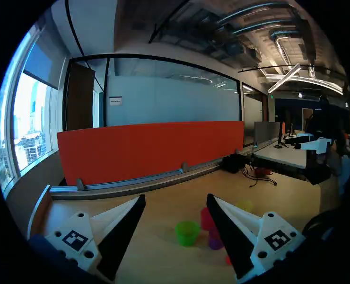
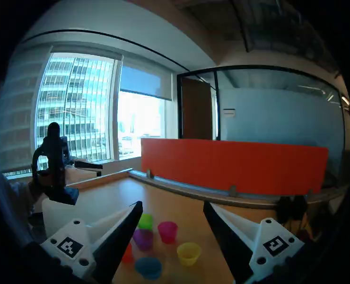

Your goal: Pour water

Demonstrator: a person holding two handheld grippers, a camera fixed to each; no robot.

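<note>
On the desk (image 2: 184,199) stand six coloured cups (image 2: 167,231); left tongs (image 1: 175,196) and right tongs (image 2: 172,203) gape wide, empty.

Six cups, one each: green (image 2: 146,220), purple (image 2: 144,238), pink (image 2: 167,231), yellow (image 2: 188,252), blue (image 2: 148,267), red (image 2: 127,253).

Left gripper (image 1: 175,196): two wedge-shaped fingers (image 1: 122,227) with white outer shells and matte black inner faces, tapering to points. Each finger base carries a square black-and-white marker (image 1: 75,240), at 7 and 5 o'clock in the left gripper view, ringed by small dark screw holes.
Right gripper (image 2: 172,203): same build, white and black, with like markers (image 2: 70,247) and holes.
Black handle frame (image 2: 52,156): at 9 o'clock in the right gripper view.
</note>
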